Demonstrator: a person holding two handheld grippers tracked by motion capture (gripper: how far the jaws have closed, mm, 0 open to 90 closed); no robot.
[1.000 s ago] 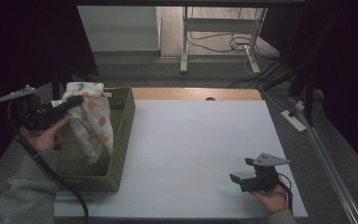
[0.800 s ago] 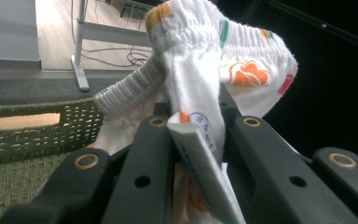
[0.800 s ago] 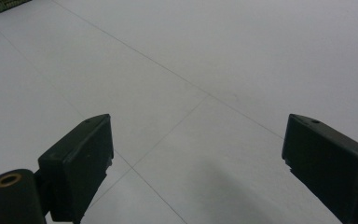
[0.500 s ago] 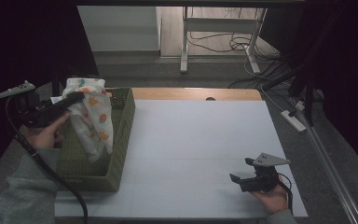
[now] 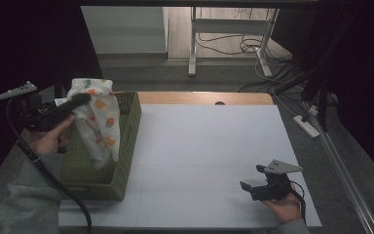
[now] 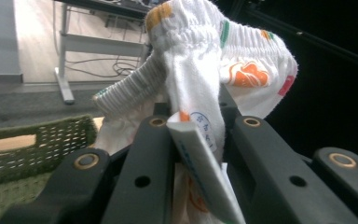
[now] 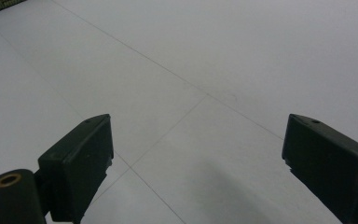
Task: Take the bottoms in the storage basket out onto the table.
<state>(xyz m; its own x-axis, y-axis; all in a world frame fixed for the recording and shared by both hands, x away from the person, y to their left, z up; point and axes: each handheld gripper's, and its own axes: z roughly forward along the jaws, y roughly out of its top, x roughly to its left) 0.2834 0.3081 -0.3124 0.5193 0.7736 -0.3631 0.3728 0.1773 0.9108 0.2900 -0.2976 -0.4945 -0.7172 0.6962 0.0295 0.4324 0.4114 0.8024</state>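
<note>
Hanging from the left gripper (image 5: 78,101) is a white printed garment (image 5: 100,122), a small piece of clothing with orange and green motifs and a ribbed, elasticated band. The jaws are closed tight on a bunch of its fabric; in the left gripper view the cloth (image 6: 205,70) rises between the two black jaws, with a white label (image 6: 200,154) caught there too. The garment is lifted clear above the green woven basket (image 5: 126,146), its lower end dangling down inside the basket near the right wall. Whether that end touches the basket floor cannot be told.

The basket stands at the left edge of the bench (image 5: 209,146), running from the far left corner toward the near edge. The bench surface is white with a wooden strip along its far edge.

The right gripper (image 5: 255,183) rests low at the near right corner of the bench, held in the person's hand (image 5: 285,207). Its jaws stand wide apart with nothing between them; in the right gripper view only bare white bench surface (image 7: 205,70) lies between them. The two grippers are well apart.
</note>
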